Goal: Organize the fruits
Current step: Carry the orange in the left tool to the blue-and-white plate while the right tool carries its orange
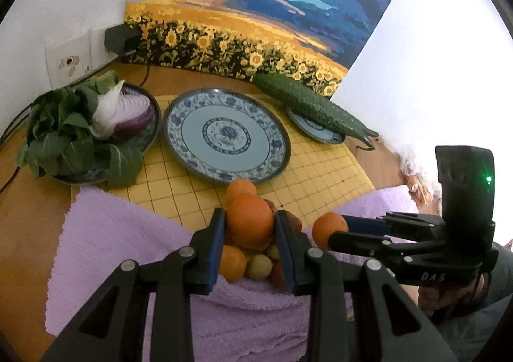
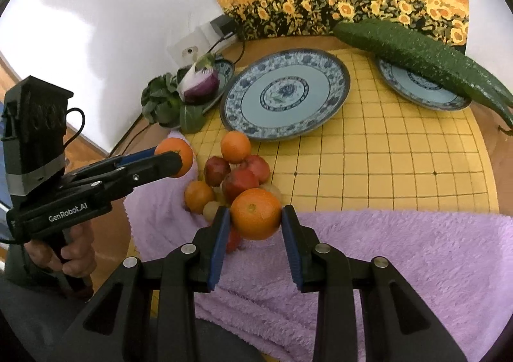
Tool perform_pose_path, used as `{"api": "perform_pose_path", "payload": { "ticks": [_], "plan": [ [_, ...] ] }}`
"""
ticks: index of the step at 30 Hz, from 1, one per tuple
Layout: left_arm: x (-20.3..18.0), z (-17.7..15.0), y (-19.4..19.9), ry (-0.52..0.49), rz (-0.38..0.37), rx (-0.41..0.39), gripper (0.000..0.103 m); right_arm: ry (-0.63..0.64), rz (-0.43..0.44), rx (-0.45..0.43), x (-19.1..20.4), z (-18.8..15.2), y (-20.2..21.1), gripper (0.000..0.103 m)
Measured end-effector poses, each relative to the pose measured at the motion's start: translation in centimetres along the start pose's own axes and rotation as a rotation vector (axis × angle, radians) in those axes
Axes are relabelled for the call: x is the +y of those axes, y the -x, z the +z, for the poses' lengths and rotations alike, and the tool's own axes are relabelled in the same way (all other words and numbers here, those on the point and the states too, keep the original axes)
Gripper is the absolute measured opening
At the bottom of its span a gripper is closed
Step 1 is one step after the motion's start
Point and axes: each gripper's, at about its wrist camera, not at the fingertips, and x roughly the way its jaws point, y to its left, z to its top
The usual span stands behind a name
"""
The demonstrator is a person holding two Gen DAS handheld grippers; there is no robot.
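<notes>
Clamping an orange [image 1: 250,221] between its blue pads, the left gripper [image 1: 249,224] holds the fruit just above a heap of fruit [image 2: 231,179], and the right gripper [image 2: 256,218] grips a second orange [image 2: 256,214] the same way at the heap's near edge. That heap, made up of more oranges, red fruits and small pale ones, sits where a fluffy lilac towel [image 2: 400,259] meets a yellow gridded mat [image 2: 384,163]. Beyond it on the mat stands a large blue-and-white patterned plate [image 1: 227,135], bare of food. To one side a smaller plate [image 1: 86,174] carries leafy greens [image 1: 61,134] and a cut half of red onion [image 1: 128,110]; on the other side another small plate [image 2: 420,86] has a long bumpy green cucumber [image 2: 413,51] lying across it, its tip jutting past the rim. Mat and towel cover a wooden tabletop [image 1: 22,218] pushed against white walls. A painting of a sunflower field under a blue sky [image 1: 243,9] leans at the back, with a wall socket [image 1: 69,62] and a black plug adapter [image 1: 120,40] to the side, cables trailing down from them. A hand [image 2: 75,253] grips the left gripper's handle.
</notes>
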Motion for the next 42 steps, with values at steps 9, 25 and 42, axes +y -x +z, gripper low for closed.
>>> {"api": "perform_pose_path", "payload": {
  "ticks": [9, 25, 42],
  "plan": [
    [0.6, 1.6, 0.4, 0.02, 0.005, -0.043, 0.032, 0.027, 0.012, -0.038, 0.6, 2.8, 0.8, 0.034],
    [2.3, 3.6, -1.8, 0.062, 0.014, -0.046, 0.032, 0.074, 0.003, -0.077, 1.5, 6.9, 0.1, 0.034],
    [2.5, 5.5, -7.8, 0.023, 0.053, 0.02, 0.032, 0.019, -0.055, -0.019, -2.2, 8.6, -5.7, 0.034]
  ]
}}
